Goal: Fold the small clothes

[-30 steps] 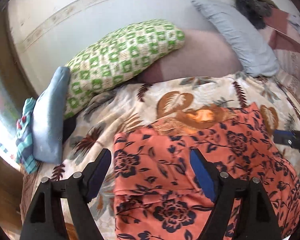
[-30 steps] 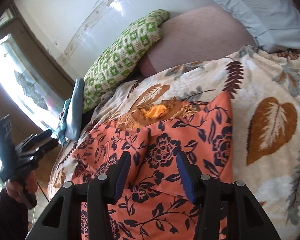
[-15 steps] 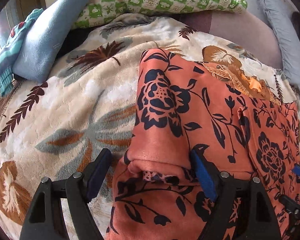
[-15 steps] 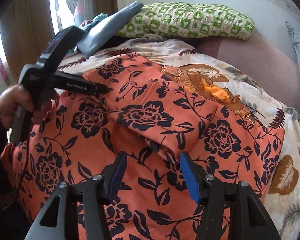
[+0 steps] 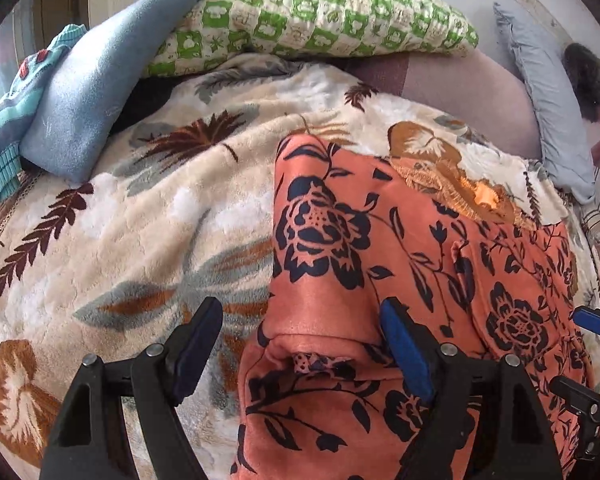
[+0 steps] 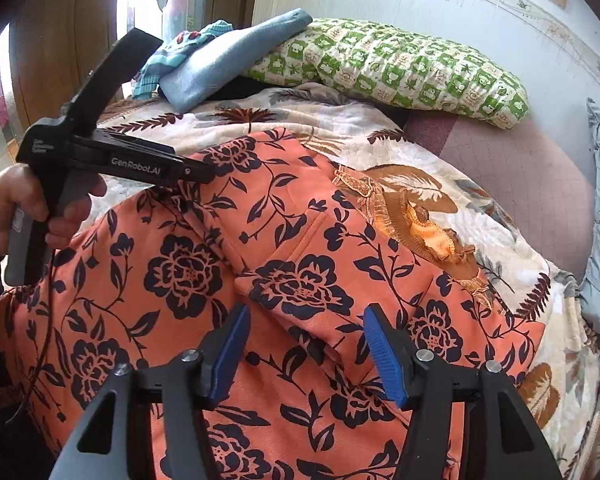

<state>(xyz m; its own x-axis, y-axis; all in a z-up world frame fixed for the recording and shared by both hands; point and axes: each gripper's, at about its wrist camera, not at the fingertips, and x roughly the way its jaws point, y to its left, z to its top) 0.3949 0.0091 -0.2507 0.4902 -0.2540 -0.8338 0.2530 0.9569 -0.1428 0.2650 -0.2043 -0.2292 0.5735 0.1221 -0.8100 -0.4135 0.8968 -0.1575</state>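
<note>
Bed, seen from both wrist cameras. A cream plush blanket [image 5: 148,240] printed with brown and grey leaves covers the mattress. At its head lie a green-and-white checked pillow [image 6: 400,68], a folded light-blue cloth [image 5: 88,92] resting against the pillow's end, a teal knitted item [image 5: 8,120] beside that cloth, and a pale grey-blue pillow [image 5: 548,104] toward the other side. A mauve sheet [image 6: 520,168] shows between the blanket and the pillows.

Writing: the side of the left tongs [image 6: 188,184] reads "GenRobot.AI"; a smaller label on its body is too small to read.

The garment [image 6: 172,280], orange with dark navy roses and vines, lies spread on the blanket. A sleeve [image 5: 320,248] is folded inward across the body, its cuff toward the near edge. An embroidered neckline trim [image 6: 428,228] shows at the far end.

Left tongs [image 5: 300,348]: spread wide astride the sleeve's cuff end, pads not pressing it. A hand [image 6: 32,208] holds its handle. Right tongs [image 6: 306,350]: jaws apart and just been opening, over the folded edge without pinching it.
</note>
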